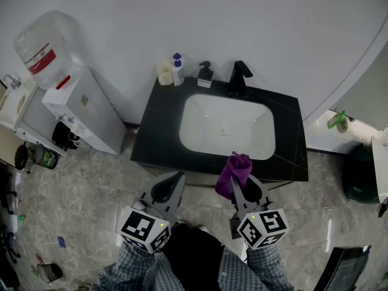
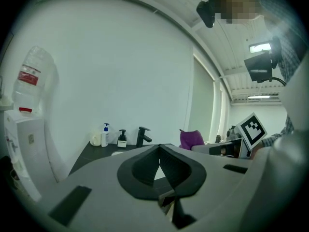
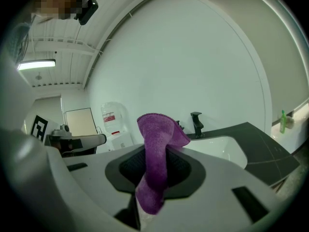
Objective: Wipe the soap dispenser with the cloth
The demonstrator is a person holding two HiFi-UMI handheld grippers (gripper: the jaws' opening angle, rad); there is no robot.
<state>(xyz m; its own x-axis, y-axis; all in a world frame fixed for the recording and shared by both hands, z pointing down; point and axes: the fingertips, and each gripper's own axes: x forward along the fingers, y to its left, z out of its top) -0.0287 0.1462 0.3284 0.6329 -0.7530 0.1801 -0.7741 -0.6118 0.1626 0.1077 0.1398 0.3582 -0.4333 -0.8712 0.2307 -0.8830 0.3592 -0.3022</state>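
Observation:
The soap dispenser (image 1: 205,76), small with a black pump, stands at the back of the black counter (image 1: 285,111), left of the black faucet (image 1: 238,77). In the left gripper view the dispenser (image 2: 122,138) is far ahead. My right gripper (image 1: 240,178) hovers in front of the counter's near edge, shut on a purple cloth (image 1: 235,168). The cloth (image 3: 157,149) sticks up between the jaws and droops down. My left gripper (image 1: 176,179) hangs over the floor, short of the counter. Its jaws meet with nothing in them (image 2: 159,154).
A white bottle with a blue pump (image 1: 177,69) and a cream cup (image 1: 164,74) stand left of the dispenser. The white sink (image 1: 200,120) fills the counter's middle. A water cooler (image 1: 79,105) stands to the left, a dark bin (image 1: 362,176) to the right.

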